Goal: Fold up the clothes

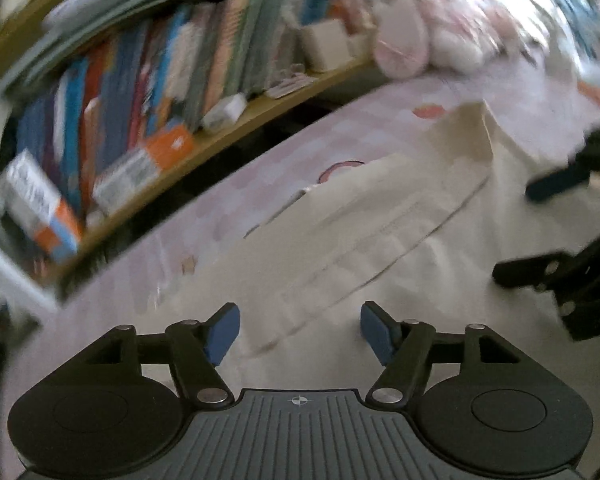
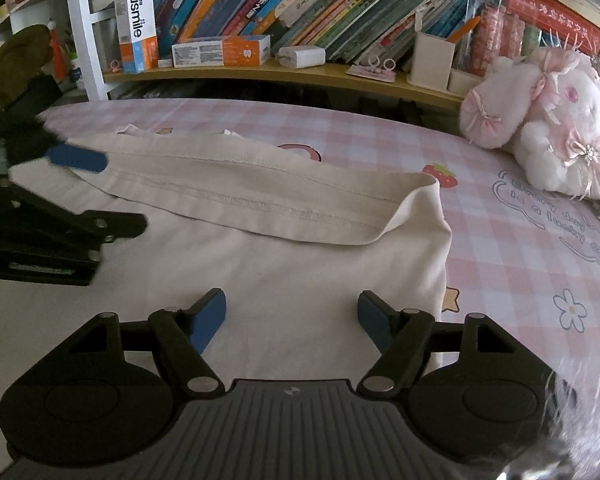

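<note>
Both the left gripper [image 1: 300, 334] and right gripper [image 2: 291, 320] stand apart, holding nothing. Soft, light cream shirt [image 2: 260, 264] looks floppy; I'd pinch its folded far hem [image 2: 284, 210].

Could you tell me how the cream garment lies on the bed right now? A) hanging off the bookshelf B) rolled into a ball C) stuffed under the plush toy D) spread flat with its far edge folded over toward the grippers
D: the cream garment lies spread on the checked bedsheet, a hemmed band folded back across it.

Left wrist view smeared – book [image 1: 112, 92] titles unreadable; shirt [image 2: 260, 264] cut off at frame's left edge, print mostly hidden.
</note>
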A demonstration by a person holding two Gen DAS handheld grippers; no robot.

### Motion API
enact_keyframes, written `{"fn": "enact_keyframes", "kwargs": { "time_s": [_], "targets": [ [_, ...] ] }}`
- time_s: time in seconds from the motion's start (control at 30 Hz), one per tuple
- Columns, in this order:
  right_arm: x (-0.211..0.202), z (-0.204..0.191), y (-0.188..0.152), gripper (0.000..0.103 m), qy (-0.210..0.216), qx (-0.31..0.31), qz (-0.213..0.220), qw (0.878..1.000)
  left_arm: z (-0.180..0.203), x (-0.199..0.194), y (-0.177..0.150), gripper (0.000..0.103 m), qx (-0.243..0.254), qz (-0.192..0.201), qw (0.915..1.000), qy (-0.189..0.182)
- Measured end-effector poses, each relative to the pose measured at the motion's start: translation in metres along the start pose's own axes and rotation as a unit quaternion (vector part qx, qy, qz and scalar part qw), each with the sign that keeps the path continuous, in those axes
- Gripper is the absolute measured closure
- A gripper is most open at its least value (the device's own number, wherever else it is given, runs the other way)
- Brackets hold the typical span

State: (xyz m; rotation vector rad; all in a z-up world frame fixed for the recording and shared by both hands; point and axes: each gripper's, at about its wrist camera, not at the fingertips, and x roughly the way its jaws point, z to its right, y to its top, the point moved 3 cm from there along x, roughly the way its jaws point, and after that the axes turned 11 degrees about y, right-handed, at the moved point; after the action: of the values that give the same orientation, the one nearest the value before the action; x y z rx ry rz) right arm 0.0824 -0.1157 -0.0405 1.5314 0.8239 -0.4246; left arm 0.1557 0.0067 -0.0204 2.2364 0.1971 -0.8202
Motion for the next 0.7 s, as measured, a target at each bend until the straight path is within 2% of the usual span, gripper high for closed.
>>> {"fn": "enact_keyframes", "kwargs": {
  "time_s": [0.1, 0.2, 0.23, 0.3, 0.33, 0.4, 0.43, 0.53, 0.57, 0.63, 0.7],
  "targets": [
    [0.0, 0.0, 0.0, 0.03, 0.002, 0.0, 0.001, 1.0, 0.015, 0.003, 0.006, 0.03, 0.091, 0.03, 0.9953, 0.015],
    [0.0, -0.001, 0.0, 0.03, 0.003, 0.001, 0.003, 1.0, 0.027, 0.004, 0.011, 0.027, 0.17, 0.061, 0.9832, 0.023],
    [0.0, -0.001, 0.0, 0.029, 0.002, 0.001, 0.004, 1.0, 0.03, 0.005, 0.013, 0.023, 0.195, 0.071, 0.978, 0.026],
    [0.0, -0.001, 0.0, 0.029, 0.002, 0.002, 0.005, 1.0, 0.033, 0.01, 0.019, 0.017, 0.231, 0.087, 0.9683, 0.035],
    [0.0, -0.002, 0.0, 0.029, 0.002, 0.002, 0.006, 1.0, 0.032, 0.014, 0.023, 0.012, 0.238, 0.092, 0.9657, 0.049],
    [0.0, -0.002, 0.0, 0.029, 0.003, 0.002, 0.006, 1.0, 0.028, 0.024, 0.033, 0.011, 0.248, 0.099, 0.96, 0.083],
    [0.0, -0.002, 0.0, 0.029, 0.003, 0.001, 0.006, 1.0, 0.021, 0.031, 0.04, 0.011, 0.236, 0.092, 0.96, 0.119],
    [0.0, -0.002, 0.0, 0.029, 0.003, 0.001, 0.006, 1.0, -0.021, 0.047, 0.059, 0.012, 0.132, 0.049, 0.9757, 0.168],
    [0.0, -0.002, -0.001, 0.029, 0.003, 0.001, 0.007, 1.0, -0.033, 0.047, 0.061, 0.012, 0.099, 0.041, 0.9809, 0.163],
    [0.0, -0.002, -0.001, 0.029, 0.004, 0.001, 0.008, 1.0, -0.048, 0.042, 0.058, 0.012, 0.068, 0.04, 0.9864, 0.144],
    [0.0, -0.002, -0.001, 0.028, 0.004, 0.001, 0.009, 1.0, -0.056, 0.038, 0.049, 0.012, 0.058, 0.035, 0.9897, 0.126]
  ]
}}
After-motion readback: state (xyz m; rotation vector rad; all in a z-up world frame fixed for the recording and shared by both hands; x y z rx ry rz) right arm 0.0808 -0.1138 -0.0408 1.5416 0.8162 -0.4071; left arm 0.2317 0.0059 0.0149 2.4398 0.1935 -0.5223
